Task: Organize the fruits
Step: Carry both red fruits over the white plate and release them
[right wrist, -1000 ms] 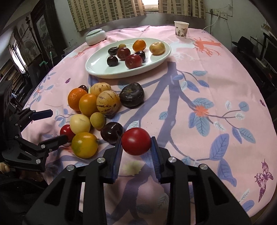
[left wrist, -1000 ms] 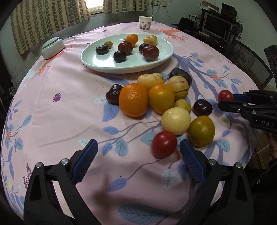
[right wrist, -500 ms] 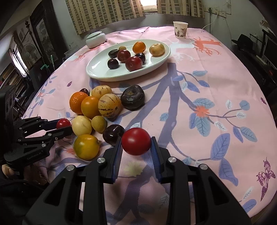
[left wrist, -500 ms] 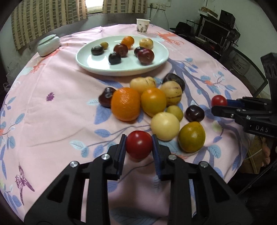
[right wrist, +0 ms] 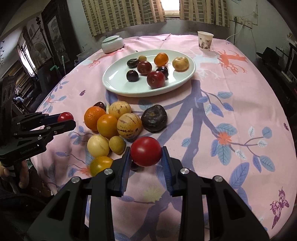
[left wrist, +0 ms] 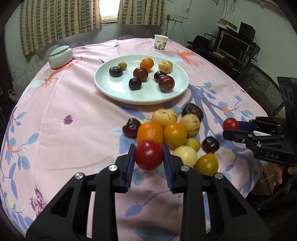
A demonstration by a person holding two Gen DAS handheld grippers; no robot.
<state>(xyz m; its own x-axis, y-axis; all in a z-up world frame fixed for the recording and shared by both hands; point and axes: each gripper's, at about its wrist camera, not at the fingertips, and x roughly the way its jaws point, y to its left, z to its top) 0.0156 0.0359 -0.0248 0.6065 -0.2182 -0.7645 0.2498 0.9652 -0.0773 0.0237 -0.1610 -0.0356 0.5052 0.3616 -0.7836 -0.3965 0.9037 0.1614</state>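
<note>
A lived-in room of a home, with a dining table.

A round table point(left wrist: 55, 118) wears a pink cloth printed with leaves and butterflies; striped curtains point(left wrist: 59, 20) hang at a small window. Beside it stand a dark wooden cabinet point(right wrist: 53, 37), a desk with a monitor point(left wrist: 233, 46), a wall socket point(left wrist: 174, 17), a paper cup point(left wrist: 160, 42) and a lidded ceramic jar point(left wrist: 60, 56).
</note>
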